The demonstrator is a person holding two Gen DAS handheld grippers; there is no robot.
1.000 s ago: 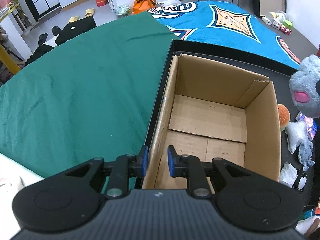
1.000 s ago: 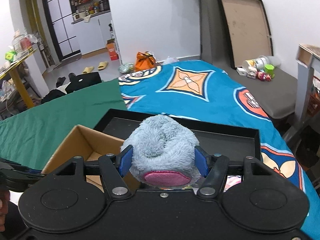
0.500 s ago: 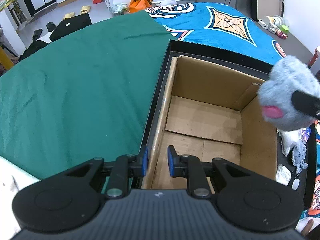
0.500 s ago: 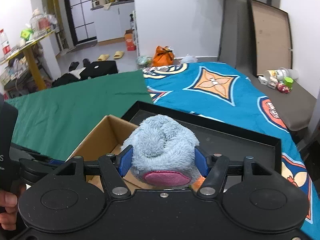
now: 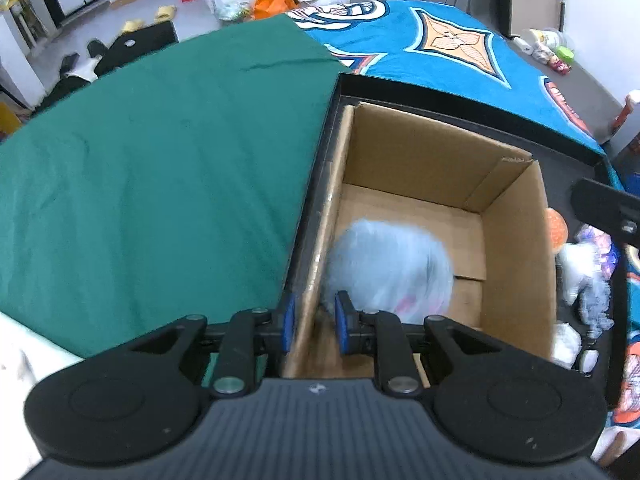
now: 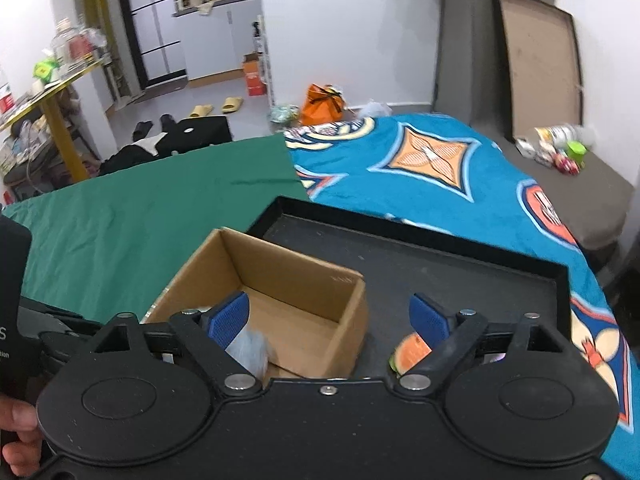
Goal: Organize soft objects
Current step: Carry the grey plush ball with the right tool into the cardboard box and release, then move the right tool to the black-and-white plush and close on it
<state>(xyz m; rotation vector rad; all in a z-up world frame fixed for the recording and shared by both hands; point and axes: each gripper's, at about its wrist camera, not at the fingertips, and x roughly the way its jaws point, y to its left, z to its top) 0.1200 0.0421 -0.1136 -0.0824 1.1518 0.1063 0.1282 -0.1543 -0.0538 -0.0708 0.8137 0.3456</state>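
Right wrist view, fingers (image 6: 327,316) opening, empty, blurred plush (image 5: 390,266) in box (image 5: 516,240), left fingers (image 5: 312,322) clamping box wall.

A pale blue plush toy (image 5: 390,268) lies in the brown cardboard box (image 5: 516,248) on a black tray (image 6: 460,264).

Blurred grey-blue plush toy (image 5: 390,266) inside open cardboard box (image 5: 516,248), near left wall

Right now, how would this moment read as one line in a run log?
left gripper: clamped on cardboard box wall | right gripper: jaws opening, nothing between them | blue plush toy: blurred, inside box
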